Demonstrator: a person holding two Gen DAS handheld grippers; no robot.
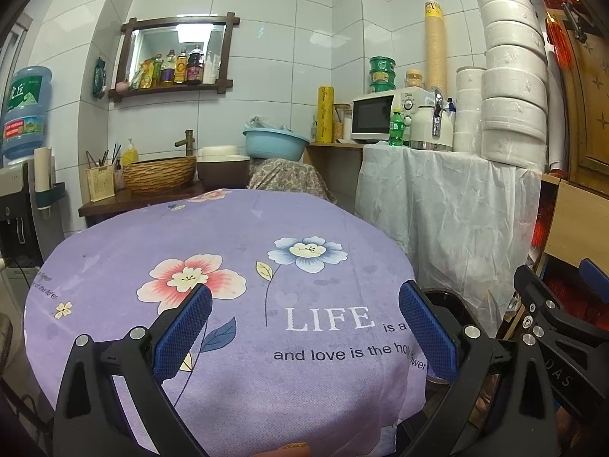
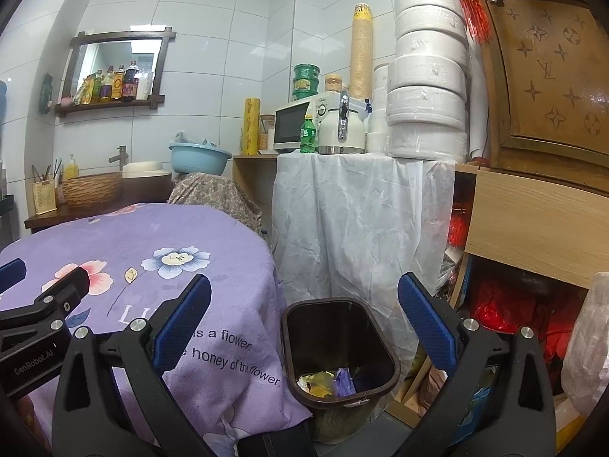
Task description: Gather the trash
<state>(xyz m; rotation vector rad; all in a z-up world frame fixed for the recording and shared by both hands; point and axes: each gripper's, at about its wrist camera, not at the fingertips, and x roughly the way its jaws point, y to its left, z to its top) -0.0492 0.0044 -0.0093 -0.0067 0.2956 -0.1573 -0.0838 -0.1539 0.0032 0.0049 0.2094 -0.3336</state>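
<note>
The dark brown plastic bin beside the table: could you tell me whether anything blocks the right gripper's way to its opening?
Nothing visible does. The dark brown plastic bin stands open-topped between the open right gripper's fingers, trash at the bottom, beside the purple floral tablecloth.

Left gripper (image 1: pixel 304 333): black plastic frame, triangular cut-outs in each arm, round silver screws at the joints. Fingers (image 1: pixel 182 337) faced with blue cross-hatched pads. Side lettering in grey, partly readable as "DAS".

Right gripper (image 2: pixel 304 327): same black frame, same silver screws, blue textured pads (image 2: pixel 428 323). Grey marking "GenRobot.AI" on the neighbouring unit's side.
</note>
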